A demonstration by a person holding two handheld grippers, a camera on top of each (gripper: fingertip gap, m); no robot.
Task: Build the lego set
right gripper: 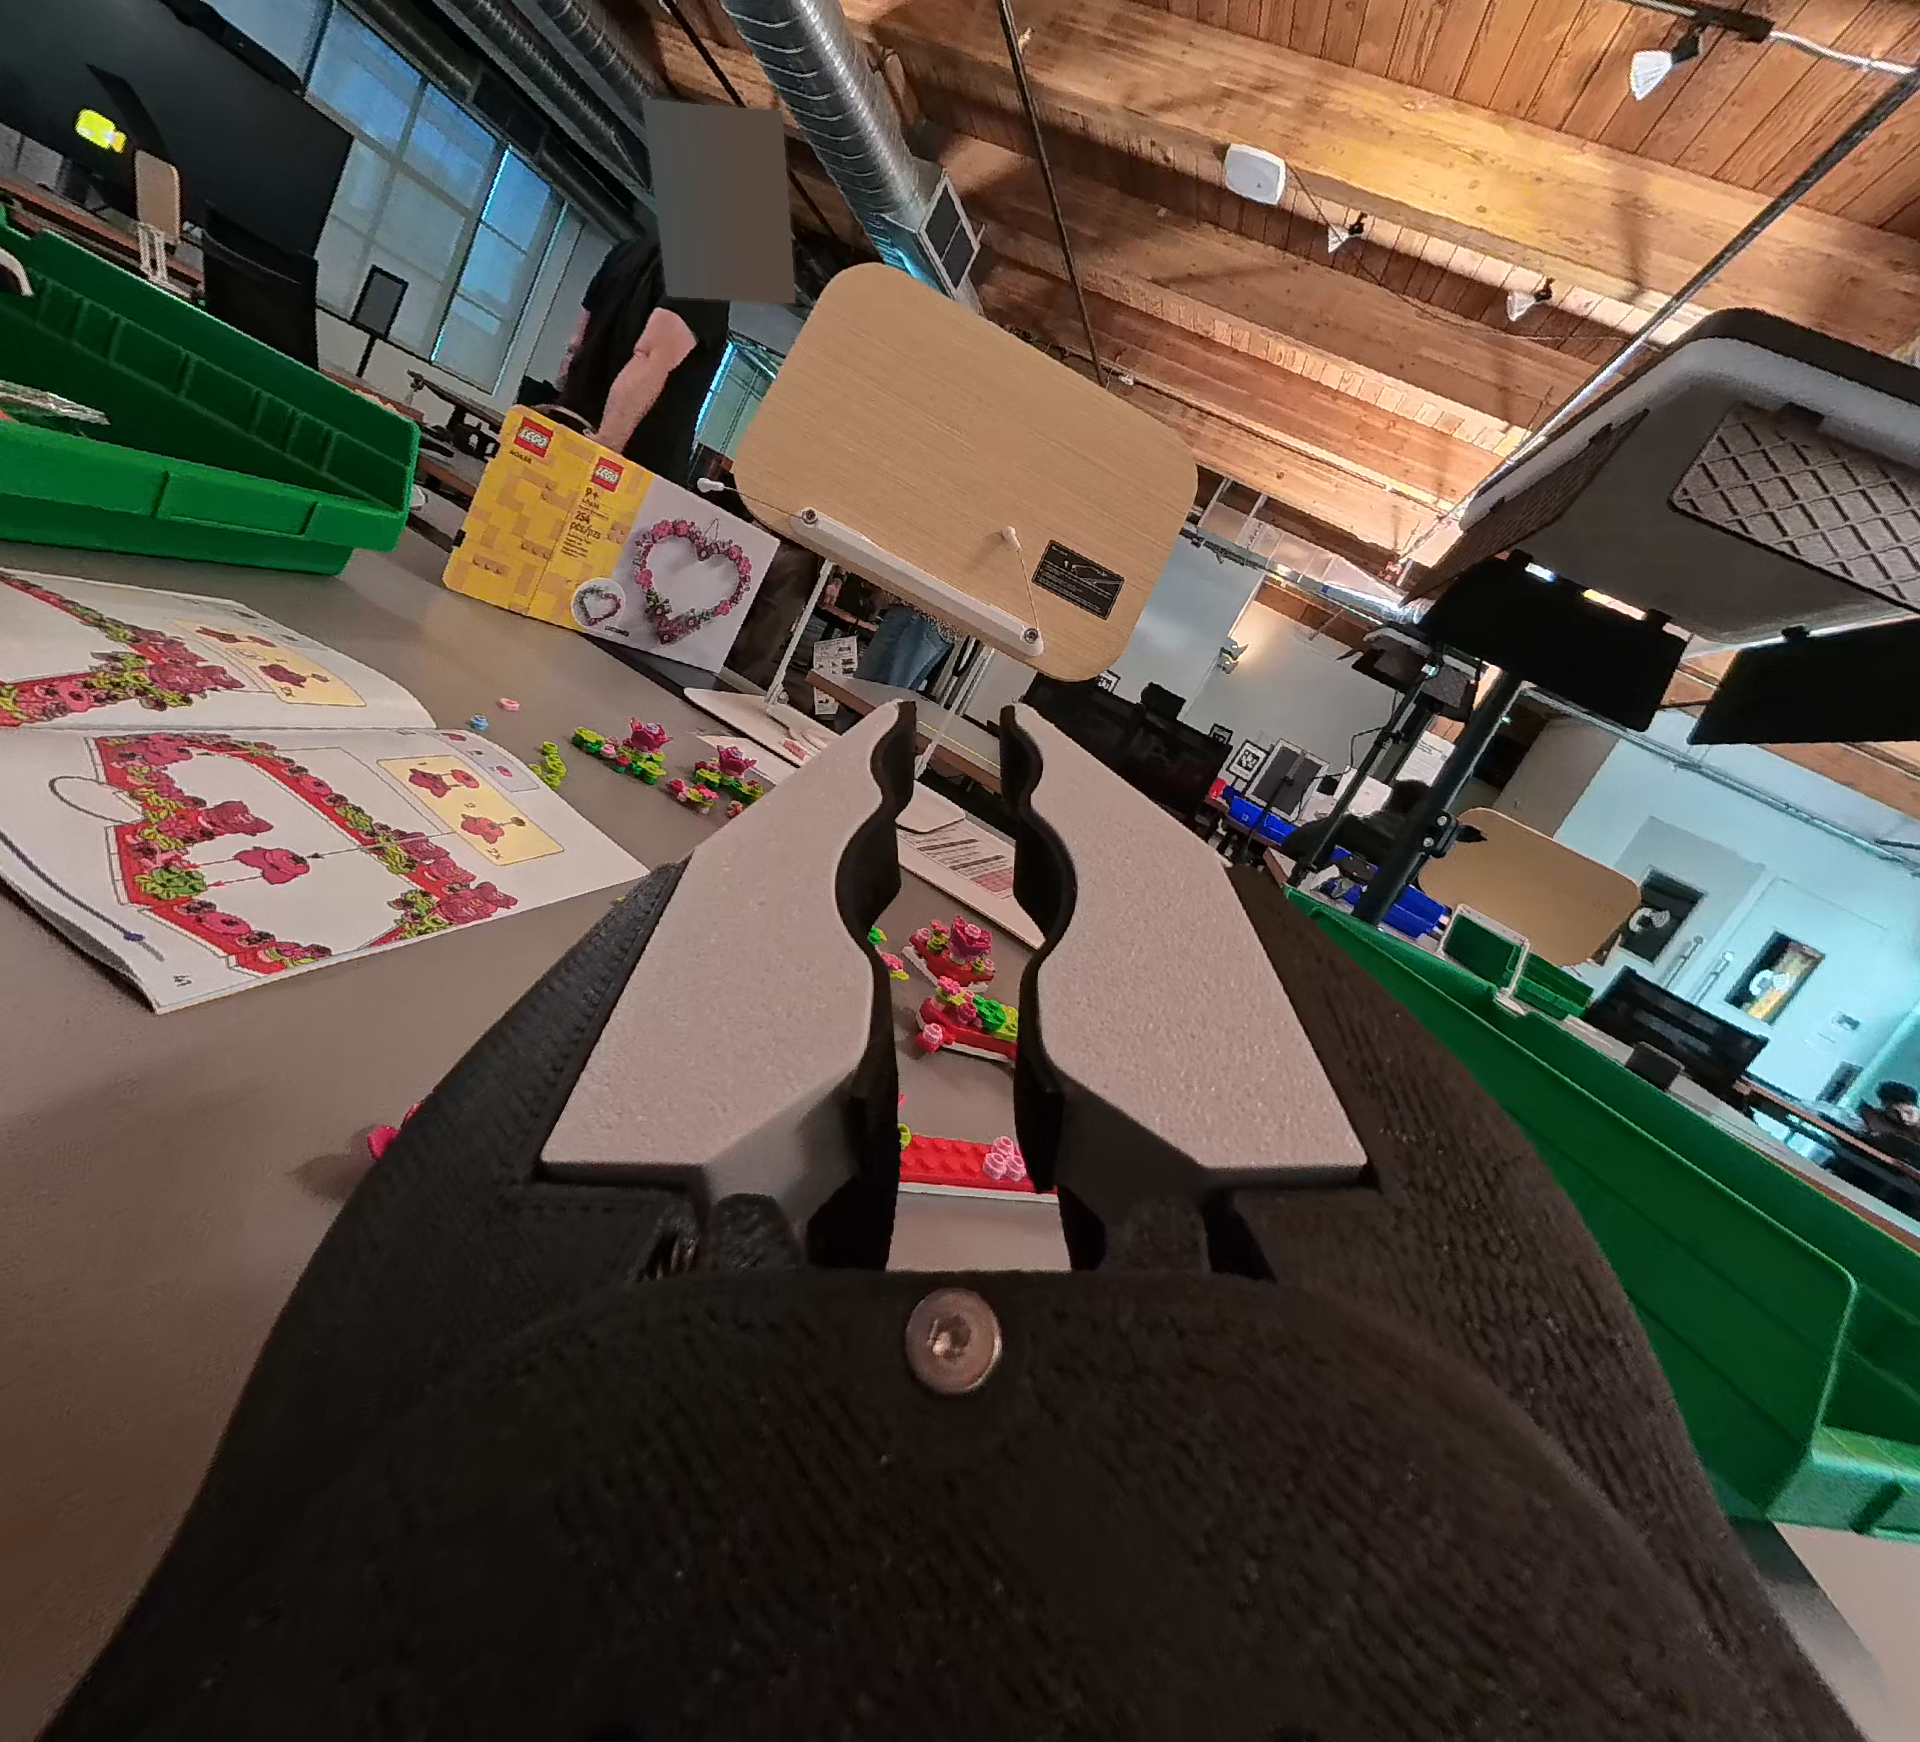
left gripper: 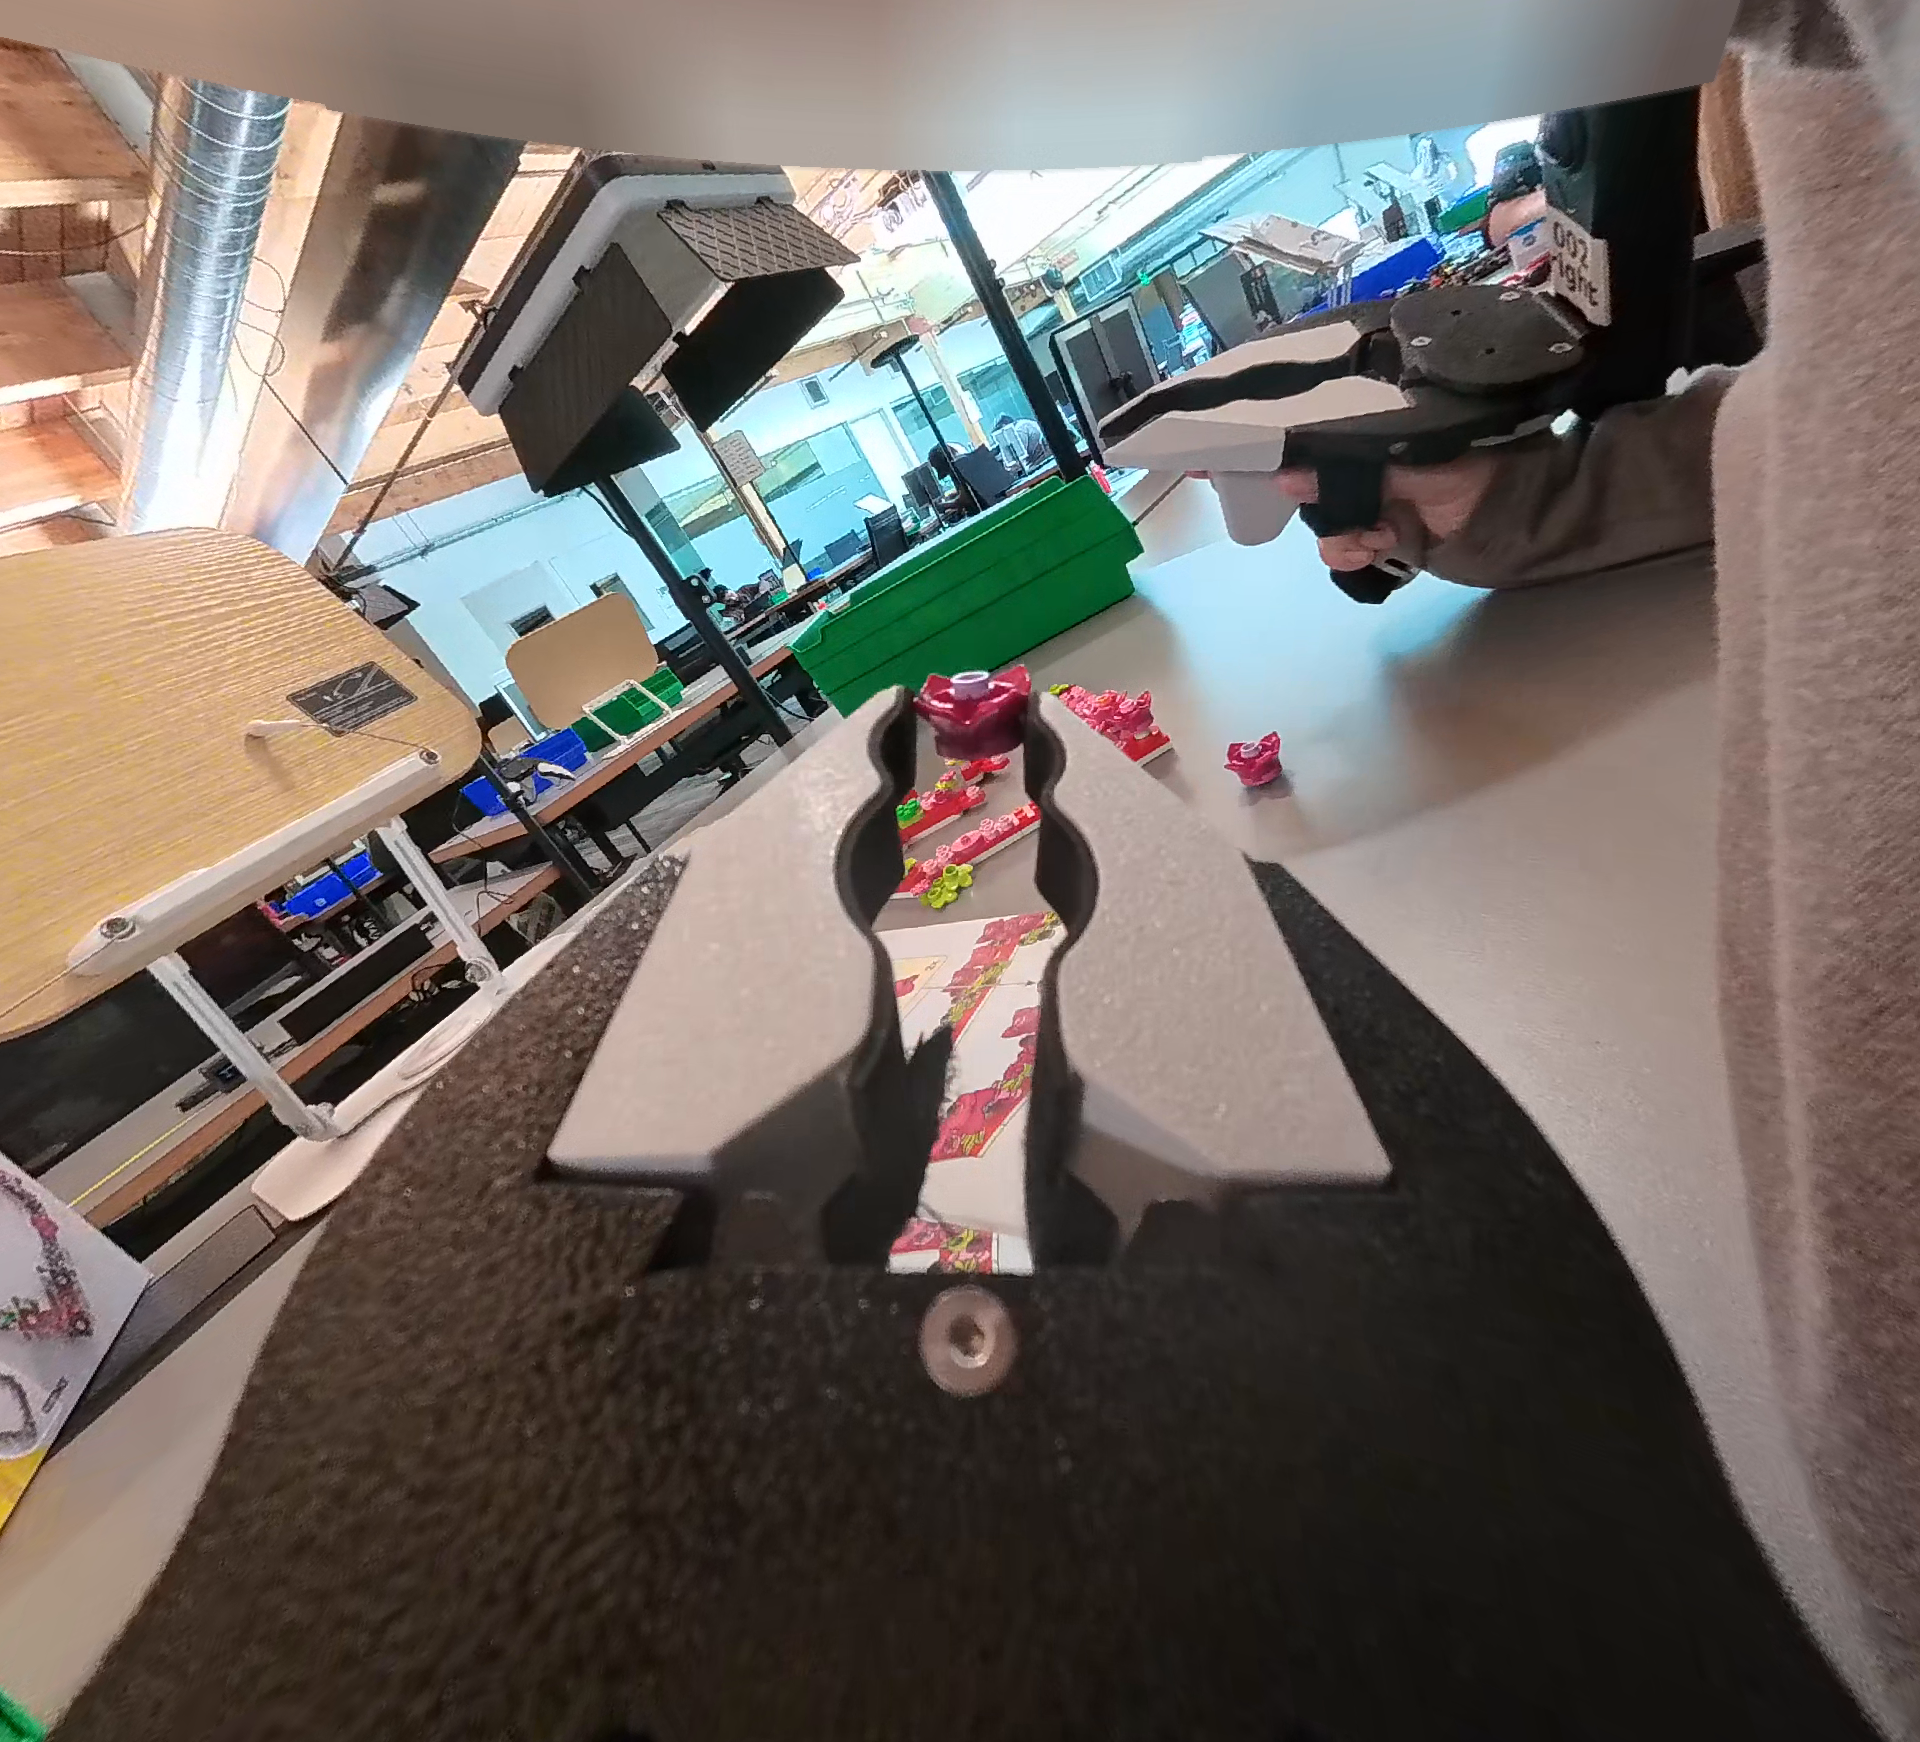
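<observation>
My left gripper (left gripper: 971,718) is shut on a dark magenta lego flower (left gripper: 968,710) at its fingertips, held above the grey table (left gripper: 1351,653). Below it lie red plates with pink and lime flowers (left gripper: 966,825) and another magenta flower (left gripper: 1252,759) on its own. My right gripper (right gripper: 958,726) is open a little and empty, raised and pointing over the table; it also shows in the left wrist view (left gripper: 1195,430), held in a hand. Between its fingers I see flower clusters (right gripper: 961,949) and a red plate (right gripper: 956,1157).
An open instruction booklet (right gripper: 291,819) lies at the left, with small flower clusters (right gripper: 644,747) beyond it. A yellow lego box (right gripper: 603,539) and a wooden book stand (right gripper: 966,466) stand behind. Green bins sit at the left (right gripper: 187,466) and right (right gripper: 1621,1204). A person stands at the back. The left gripper's tips are roughly 20 cm from the right gripper's.
</observation>
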